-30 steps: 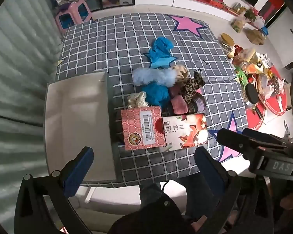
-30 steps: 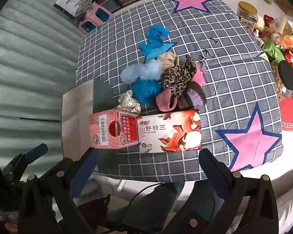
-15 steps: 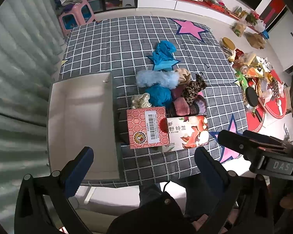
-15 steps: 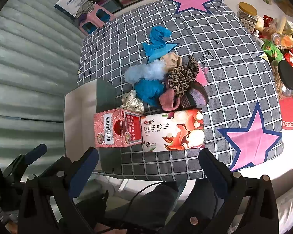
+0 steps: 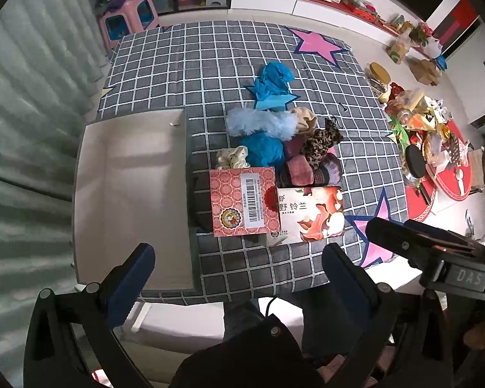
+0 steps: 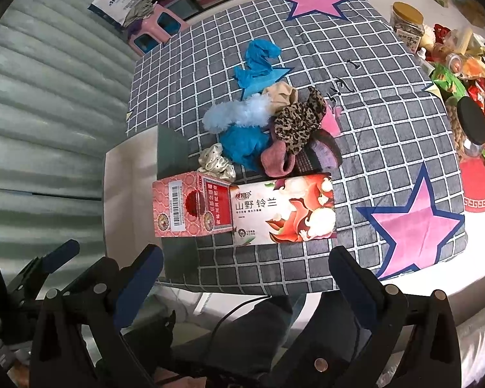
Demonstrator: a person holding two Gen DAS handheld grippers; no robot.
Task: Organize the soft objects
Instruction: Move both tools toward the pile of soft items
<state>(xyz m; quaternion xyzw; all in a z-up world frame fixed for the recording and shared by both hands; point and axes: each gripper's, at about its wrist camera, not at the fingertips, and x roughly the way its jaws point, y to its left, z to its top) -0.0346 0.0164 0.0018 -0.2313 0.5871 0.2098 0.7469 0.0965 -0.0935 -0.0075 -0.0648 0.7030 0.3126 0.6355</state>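
Observation:
A heap of soft items lies mid-table on the checked cloth: a fluffy pale-blue piece (image 5: pixel 260 122), blue cloths (image 5: pixel 273 80), a leopard scrunchie (image 6: pixel 299 123), a cream spotted scrunchie (image 6: pixel 217 163), pink and purple socks (image 6: pixel 302 158). In front stand a red box (image 5: pixel 244 205) and a floral box (image 6: pixel 283 213). A shallow beige box (image 5: pixel 132 194) sits at the left. My left gripper (image 5: pixel 237 273) and right gripper (image 6: pixel 245 278) hang open and empty above the table's near edge, apart from everything.
Jars, snacks and a red mat (image 5: pixel 449 177) crowd the right side beyond the table. A pink stool (image 5: pixel 126 22) stands at the far left. Grey curtains (image 5: pixel 22 113) hang at the left. The right gripper also shows in the left wrist view (image 5: pixel 430 249).
Both views have drawn back slightly and shifted; the table and heap sit a little lower and farther in frame. No object has moved. Both grippers stay open.

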